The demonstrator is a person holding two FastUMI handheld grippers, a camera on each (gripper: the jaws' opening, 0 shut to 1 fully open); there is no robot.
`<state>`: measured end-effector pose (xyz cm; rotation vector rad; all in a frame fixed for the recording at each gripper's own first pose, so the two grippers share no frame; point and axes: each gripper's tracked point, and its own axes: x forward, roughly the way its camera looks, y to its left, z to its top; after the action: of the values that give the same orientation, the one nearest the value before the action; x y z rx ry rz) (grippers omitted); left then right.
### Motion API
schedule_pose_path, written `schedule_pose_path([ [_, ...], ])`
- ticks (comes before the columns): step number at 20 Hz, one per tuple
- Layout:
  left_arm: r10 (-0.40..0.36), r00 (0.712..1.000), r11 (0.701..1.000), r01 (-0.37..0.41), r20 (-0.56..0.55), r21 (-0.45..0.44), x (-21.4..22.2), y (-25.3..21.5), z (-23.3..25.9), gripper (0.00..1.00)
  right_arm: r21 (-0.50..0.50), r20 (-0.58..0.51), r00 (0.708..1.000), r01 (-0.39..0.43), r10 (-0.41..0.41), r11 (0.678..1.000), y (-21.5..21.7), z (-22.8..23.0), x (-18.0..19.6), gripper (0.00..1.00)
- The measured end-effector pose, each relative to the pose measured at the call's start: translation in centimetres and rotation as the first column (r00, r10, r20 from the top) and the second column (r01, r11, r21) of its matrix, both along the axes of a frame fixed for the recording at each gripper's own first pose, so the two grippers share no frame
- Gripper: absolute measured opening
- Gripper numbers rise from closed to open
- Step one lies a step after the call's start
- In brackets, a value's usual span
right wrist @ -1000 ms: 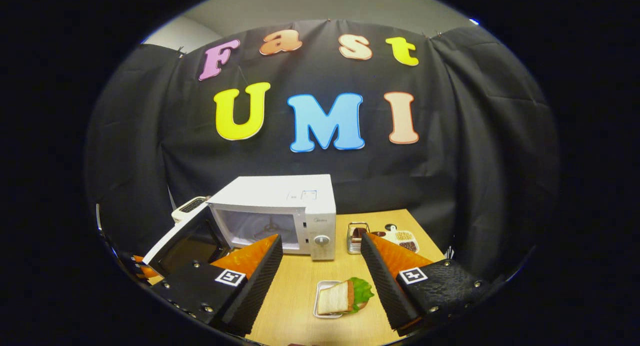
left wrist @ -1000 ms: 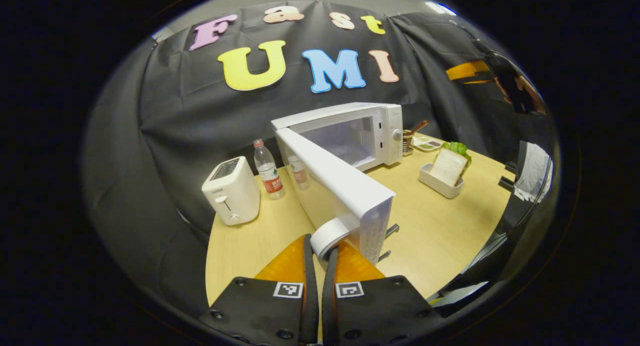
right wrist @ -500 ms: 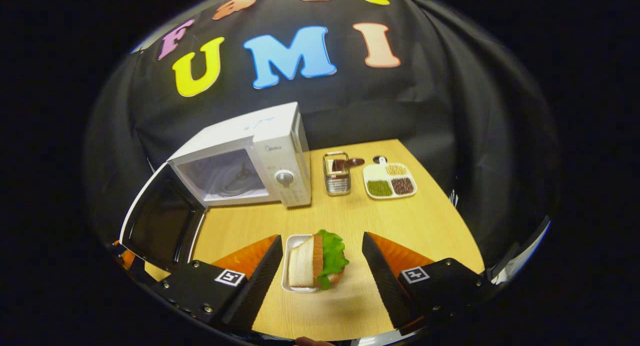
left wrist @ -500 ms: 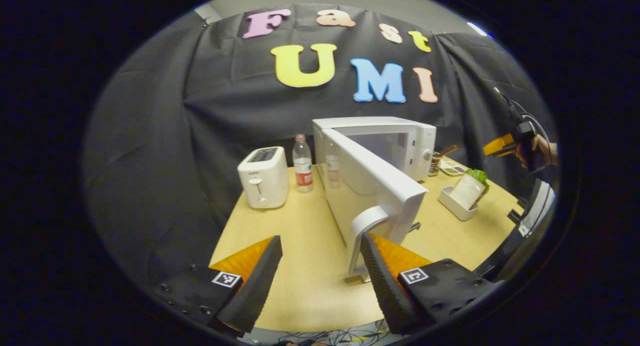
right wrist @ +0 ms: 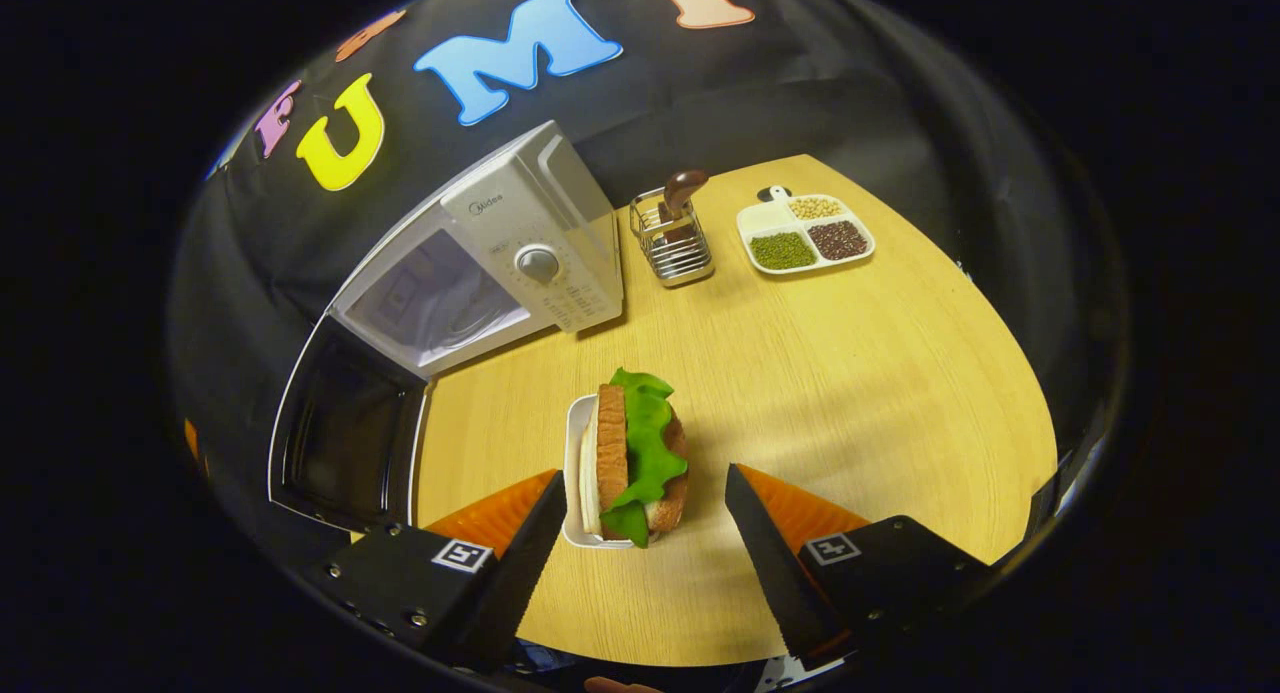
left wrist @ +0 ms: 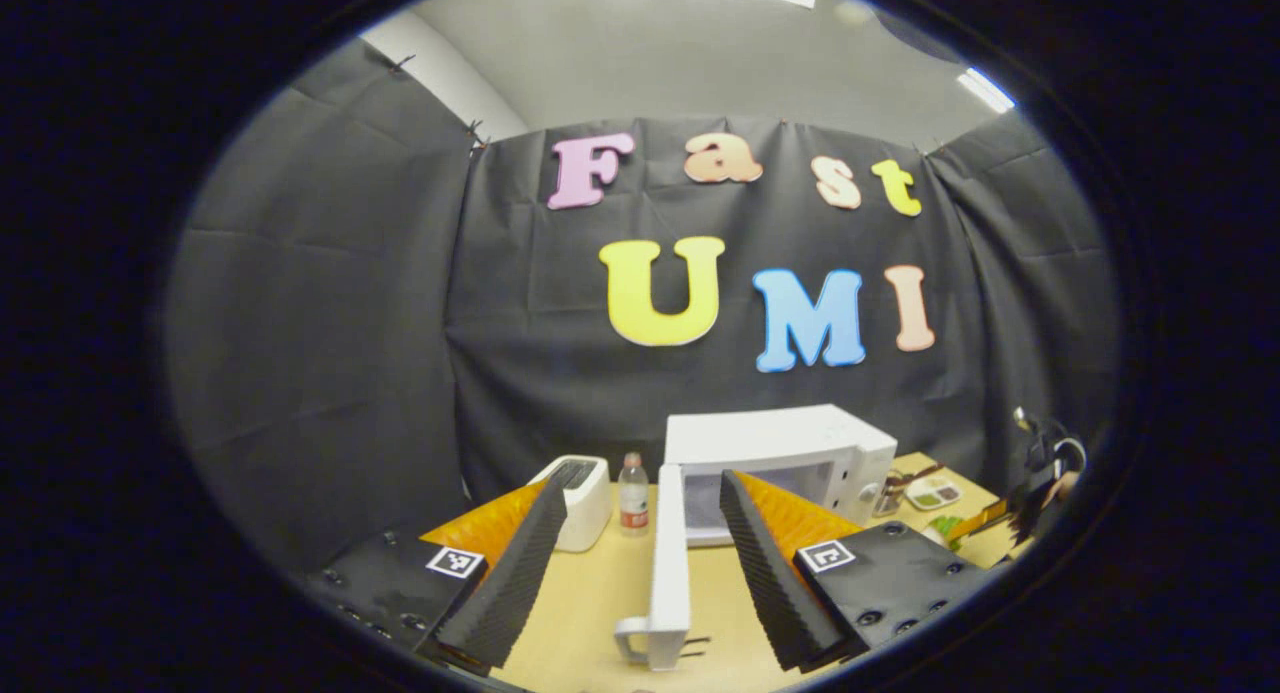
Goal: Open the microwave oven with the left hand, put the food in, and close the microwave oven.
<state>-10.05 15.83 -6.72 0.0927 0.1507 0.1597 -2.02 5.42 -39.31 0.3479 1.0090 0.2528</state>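
Note:
The white microwave (right wrist: 480, 263) stands at the back of the table with its door (right wrist: 345, 433) swung wide to the left. A sandwich with lettuce (right wrist: 635, 463) sits upright in a small white tray (right wrist: 573, 473) on the table. My right gripper (right wrist: 640, 533) is open, its fingers on either side of the sandwich and tray, not touching them. In the left gripper view the microwave (left wrist: 790, 443) is farther off, with the door (left wrist: 668, 573) edge-on and its handle nearest. My left gripper (left wrist: 640, 548) is open, raised and apart from the door.
A white toaster (left wrist: 583, 488) and a water bottle (left wrist: 632, 493) stand left of the microwave. A wire utensil rack (right wrist: 672, 238) and a divided dish of beans (right wrist: 805, 235) sit at the back right. The wooden table (right wrist: 850, 373) has bare room on the right.
My left gripper let go of the door handle, opened, and pulled back and up. My right gripper came down over the sandwich, which now lies between its open fingers.

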Motion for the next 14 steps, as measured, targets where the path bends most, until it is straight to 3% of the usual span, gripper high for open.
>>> schedule_pose_path([
  [3, -0.061, 0.998, 0.998, 0.061, 0.027, -0.001, 3.1, -5.2, 1.1, 0.97, 0.032, -0.046, 0.998, -0.038, 0.04, 0.999, 0.6, -1.5, 0.1, 0.97],
  [5, -0.081, 0.997, 0.997, 0.081, 0.009, 0.019, 4.3, -7.6, 0.8, 0.97, 0.066, -0.07, 0.995, -0.066, 0.07, 0.996, 1.0, -2.1, 0.2, 0.92],
  [7, -0.105, 0.994, 0.994, 0.105, -0.009, 0.021, 4.9, -9.7, 0.4, 0.98, 0.12, -0.094, 0.992, -0.079, 0.09, 0.99, 1.3, -2.1, 0.5, 0.72],
  [8, -0.113, 0.994, 0.994, 0.113, -0.013, 0.015, 5.1, -10.7, 0.3, 1.0, 0.157, -0.111, 0.989, -0.084, 0.102, 0.984, 1.7, -2.0, 0.4, 0.43],
  [9, -0.107, 0.994, 0.994, 0.107, -0.018, 0.012, 5.2, -11.0, 0.3, 0.99, 0.165, -0.118, 0.988, -0.079, 0.099, 0.983, 1.2, -2.1, 0.4, 0.4],
  [10, -0.096, 0.995, 0.995, 0.096, -0.026, 0.009, 5.3, -11.3, 0.3, 0.98, 0.18, -0.128, 0.984, -0.098, 0.122, 0.979, 1.4, -2.2, 0.2, 0.24],
  [11, -0.083, 0.996, 0.996, 0.084, -0.031, 0.008, 5.4, -11.5, 0.2, 0.98, 0.175, -0.123, 0.985, -0.098, 0.121, 0.98, 1.2, -2.5, 0.5, 0.23],
  [12, -0.068, 0.997, 0.998, 0.069, -0.034, 0.014, 5.4, -11.6, 0.5, 0.99, 0.187, -0.126, 0.984, -0.099, 0.124, 0.977, 1.2, -2.1, 0.6, 0.14],
  [14, -0.053, 0.998, 0.998, 0.054, -0.035, 0.031, 5.2, -12.0, 0.9, 1.0, 0.206, -0.118, 0.983, -0.116, 0.142, 0.972, 1.5, -1.8, 0.7, 0.14],
])
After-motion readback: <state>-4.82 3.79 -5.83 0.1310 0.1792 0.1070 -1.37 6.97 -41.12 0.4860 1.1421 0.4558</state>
